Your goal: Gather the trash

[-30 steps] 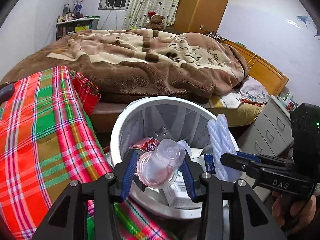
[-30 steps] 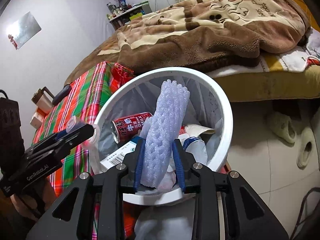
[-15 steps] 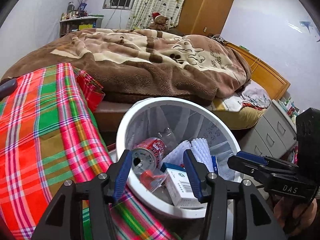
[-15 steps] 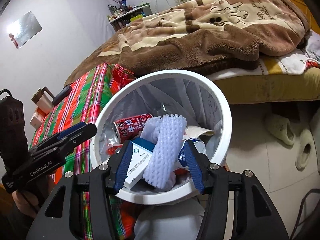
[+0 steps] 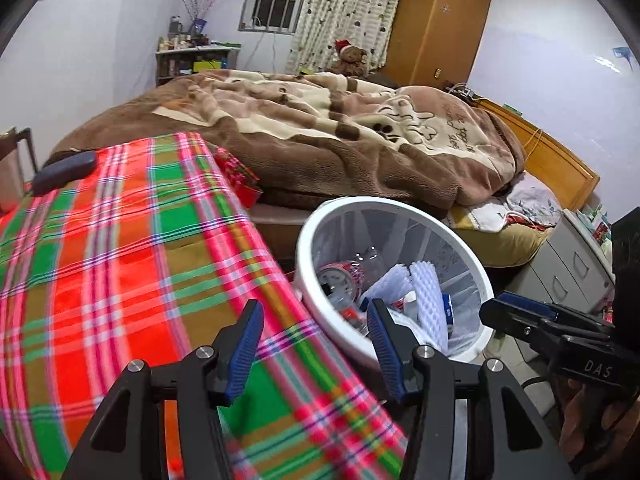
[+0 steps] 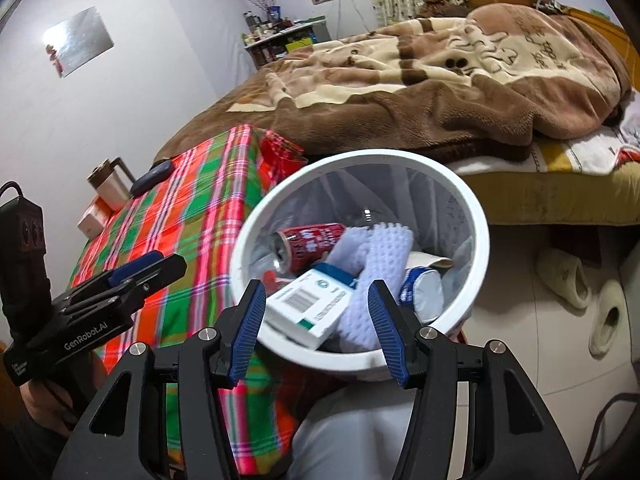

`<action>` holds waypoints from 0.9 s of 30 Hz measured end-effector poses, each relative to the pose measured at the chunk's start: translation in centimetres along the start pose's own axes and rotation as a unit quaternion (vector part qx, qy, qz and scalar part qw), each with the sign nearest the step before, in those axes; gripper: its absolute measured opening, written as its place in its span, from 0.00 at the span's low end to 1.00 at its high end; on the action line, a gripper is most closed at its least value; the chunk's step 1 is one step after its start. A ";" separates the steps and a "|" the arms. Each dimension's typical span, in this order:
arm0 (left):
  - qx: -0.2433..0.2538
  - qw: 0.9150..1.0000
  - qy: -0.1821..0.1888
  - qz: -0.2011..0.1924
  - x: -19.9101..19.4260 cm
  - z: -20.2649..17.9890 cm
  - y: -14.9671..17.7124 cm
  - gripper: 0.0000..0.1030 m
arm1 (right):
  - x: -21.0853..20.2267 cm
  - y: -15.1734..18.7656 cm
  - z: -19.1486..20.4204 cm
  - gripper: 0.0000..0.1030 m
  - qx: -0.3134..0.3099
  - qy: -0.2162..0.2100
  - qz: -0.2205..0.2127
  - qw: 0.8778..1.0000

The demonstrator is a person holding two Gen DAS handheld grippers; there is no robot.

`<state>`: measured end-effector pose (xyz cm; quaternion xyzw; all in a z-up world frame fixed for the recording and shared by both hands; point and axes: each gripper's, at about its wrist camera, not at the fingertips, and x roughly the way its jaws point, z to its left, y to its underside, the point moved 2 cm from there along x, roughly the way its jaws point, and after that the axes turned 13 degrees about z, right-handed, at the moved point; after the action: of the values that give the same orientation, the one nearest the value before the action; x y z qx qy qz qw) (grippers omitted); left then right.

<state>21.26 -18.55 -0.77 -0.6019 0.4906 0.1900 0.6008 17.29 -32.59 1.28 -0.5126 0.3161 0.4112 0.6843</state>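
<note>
A white round trash bin [image 6: 480, 240] stands beside the plaid table and holds a red can [image 6: 310, 242], a white foam net sleeve [image 6: 380, 264], a white barcode box [image 6: 308, 308] and other trash. The bin also shows in the left wrist view [image 5: 308, 240], with the can [image 5: 340, 280] and foam sleeve [image 5: 428, 296] inside. My left gripper [image 5: 316, 350] is open and empty over the table's edge, left of the bin. My right gripper [image 6: 318, 330] is open and empty just above the bin's near rim.
A red-green plaid tablecloth [image 5: 100, 248] covers the table; a dark case [image 5: 64, 172] lies at its far end, with a mug [image 6: 110, 184] and a small box beside it. A bed with a brown blanket [image 5: 340, 136] is behind. Slippers [image 6: 564, 276] lie on the floor.
My left gripper let a clear plastic cup drop into the bin and swung left over the table. My right gripper released the foam sleeve into the bin and opened wide.
</note>
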 end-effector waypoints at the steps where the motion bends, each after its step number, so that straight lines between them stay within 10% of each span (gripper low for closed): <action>1: -0.002 1.000 -0.002 -0.002 -0.5 0.2 0.4 0.52 | -0.2 0.1 0.4 0.53 -0.006 0.000 -0.002 1.000; 27: -0.050 0.995 -0.073 -0.045 -8.9 3.4 8.6 0.52 | -2.7 4.5 7.0 0.53 -0.096 -0.005 -0.023 0.995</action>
<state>11.42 -10.49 1.20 -0.6373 0.4080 0.2300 0.6120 12.15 -25.92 3.53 -0.5806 0.2603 0.4265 0.6429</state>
